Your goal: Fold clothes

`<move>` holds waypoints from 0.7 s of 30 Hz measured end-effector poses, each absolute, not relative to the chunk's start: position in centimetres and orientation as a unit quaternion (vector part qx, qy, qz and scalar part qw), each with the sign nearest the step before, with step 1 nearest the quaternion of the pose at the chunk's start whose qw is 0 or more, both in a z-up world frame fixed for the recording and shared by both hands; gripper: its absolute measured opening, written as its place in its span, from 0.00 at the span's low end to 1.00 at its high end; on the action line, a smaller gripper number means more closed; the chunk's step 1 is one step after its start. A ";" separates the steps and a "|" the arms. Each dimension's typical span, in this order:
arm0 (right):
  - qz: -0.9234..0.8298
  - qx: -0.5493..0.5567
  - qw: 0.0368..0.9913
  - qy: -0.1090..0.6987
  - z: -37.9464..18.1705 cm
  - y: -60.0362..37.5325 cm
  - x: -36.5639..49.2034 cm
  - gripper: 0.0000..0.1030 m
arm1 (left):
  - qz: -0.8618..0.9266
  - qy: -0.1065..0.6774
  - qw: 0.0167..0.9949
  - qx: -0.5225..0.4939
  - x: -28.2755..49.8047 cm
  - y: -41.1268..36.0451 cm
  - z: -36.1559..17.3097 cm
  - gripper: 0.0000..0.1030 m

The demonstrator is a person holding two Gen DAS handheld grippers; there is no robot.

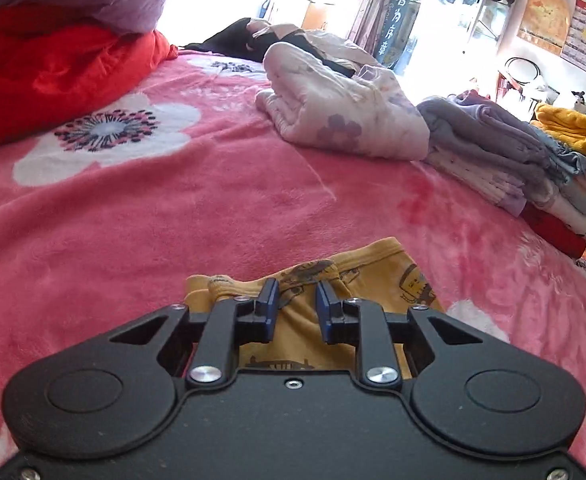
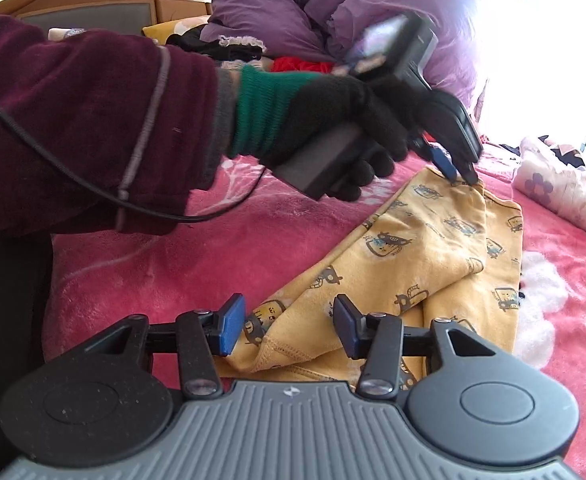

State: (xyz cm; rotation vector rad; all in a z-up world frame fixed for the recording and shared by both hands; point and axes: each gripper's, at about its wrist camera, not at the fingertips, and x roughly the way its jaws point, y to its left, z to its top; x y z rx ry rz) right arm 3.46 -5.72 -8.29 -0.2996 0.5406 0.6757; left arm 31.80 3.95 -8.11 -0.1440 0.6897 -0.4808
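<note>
Right gripper (image 2: 285, 326): nearest to the camera, jaws apart, low over the near hem of the garment, cloth between the blue pads but not pinched.
Bed blanket (image 1: 213, 208): pink plush with white flowers, covers the whole work surface.
Yellow garment (image 2: 425, 248): small printed cotton piece, lies on the blanket in the middle, partly folded, one layer over another.
Handling: light, soft and limp, no stiffness; probably sags when lifted by one point only; thin edge, so best taken at a hem or corner with both layers together.
Left gripper (image 2: 459, 174): held by a black-gloved hand (image 2: 333, 128), tips down at the far corner of the garment; jaws narrowly apart, cloth between them, not clamped as far as visible.
Folded pile (image 1: 513, 160): stacked clothes at the right edge, well apart from the garment.
</note>
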 end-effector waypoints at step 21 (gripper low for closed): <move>0.245 0.078 0.929 0.267 -5.4 -16.4 8.0 0.51 | -0.174 0.346 0.884 -0.261 23.9 11.7 -5.9 0.58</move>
